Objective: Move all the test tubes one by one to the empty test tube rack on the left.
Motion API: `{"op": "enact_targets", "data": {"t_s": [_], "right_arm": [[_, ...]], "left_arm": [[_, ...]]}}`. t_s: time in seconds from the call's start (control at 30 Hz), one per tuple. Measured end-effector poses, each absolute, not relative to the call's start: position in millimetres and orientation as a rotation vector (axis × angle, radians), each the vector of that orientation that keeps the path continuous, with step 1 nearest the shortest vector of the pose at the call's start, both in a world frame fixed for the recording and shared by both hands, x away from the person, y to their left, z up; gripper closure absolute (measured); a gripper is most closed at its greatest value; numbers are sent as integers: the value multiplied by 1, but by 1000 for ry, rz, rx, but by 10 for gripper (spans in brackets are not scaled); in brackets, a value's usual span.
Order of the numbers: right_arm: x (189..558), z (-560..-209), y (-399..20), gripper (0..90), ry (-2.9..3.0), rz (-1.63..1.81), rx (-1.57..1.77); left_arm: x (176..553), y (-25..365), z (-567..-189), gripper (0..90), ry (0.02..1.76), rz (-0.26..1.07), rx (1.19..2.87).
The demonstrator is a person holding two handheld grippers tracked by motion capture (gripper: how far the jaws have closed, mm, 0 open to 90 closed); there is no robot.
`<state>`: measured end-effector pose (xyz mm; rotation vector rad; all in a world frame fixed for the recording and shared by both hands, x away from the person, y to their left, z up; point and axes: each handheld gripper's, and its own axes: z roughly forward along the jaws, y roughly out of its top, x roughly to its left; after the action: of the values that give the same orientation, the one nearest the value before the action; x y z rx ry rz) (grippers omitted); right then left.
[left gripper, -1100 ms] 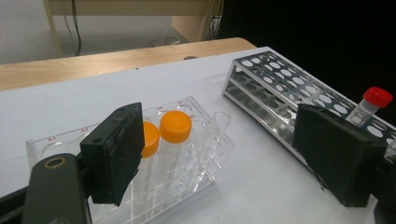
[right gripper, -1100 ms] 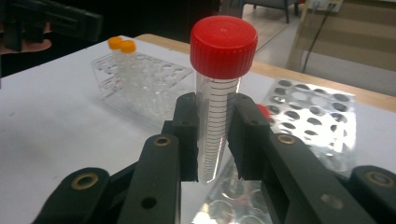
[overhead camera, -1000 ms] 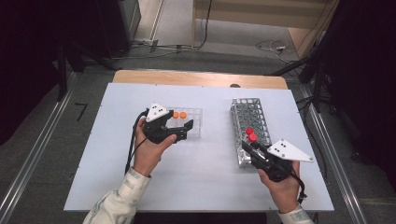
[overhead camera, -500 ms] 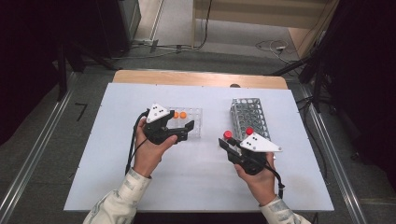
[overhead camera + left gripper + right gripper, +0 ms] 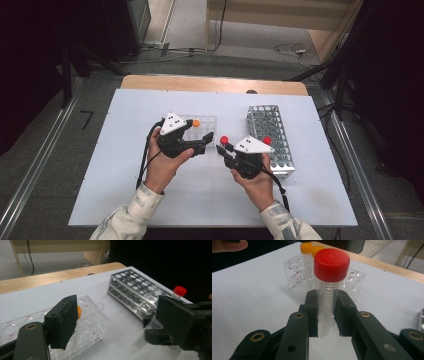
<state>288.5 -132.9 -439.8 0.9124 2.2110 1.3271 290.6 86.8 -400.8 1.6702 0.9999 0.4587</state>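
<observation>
The right gripper [image 5: 223, 148] clenches its jaws on a red-capped tube [image 5: 330, 287], the clear rack [image 5: 206, 122] at its 10 o'clock; the left gripper [image 5: 204, 145] stands released over that rack.

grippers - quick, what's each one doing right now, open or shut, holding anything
Left gripper: open, nothing between its jaws.
Right gripper: shut on the red-capped tube, held upright.

The clear plastic rack [image 5: 82, 322] bears red labels like "A1".
</observation>
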Motion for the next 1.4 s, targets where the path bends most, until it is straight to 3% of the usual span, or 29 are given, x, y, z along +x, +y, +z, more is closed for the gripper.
{"op": "enact_targets", "data": {"t_s": [0.3,0.77,1.1,1.2,1.4], "right_arm": [[296,-444,-109,711,2241,1326,899],[295,-444,-102,711,2251,1339,889],[294,-443,-102,707,2246,1347,898],[294,-443,-101,655,2245,1357,900],[293,-442,-102,376,2241,1393,931]], "left_arm": [[285,72,-402,232,931,433,1718],[286,66,-412,675,875,473,1804],[286,67,-411,700,871,484,1804],[286,67,-411,701,872,484,1803],[287,75,-406,702,891,489,1773]]}}
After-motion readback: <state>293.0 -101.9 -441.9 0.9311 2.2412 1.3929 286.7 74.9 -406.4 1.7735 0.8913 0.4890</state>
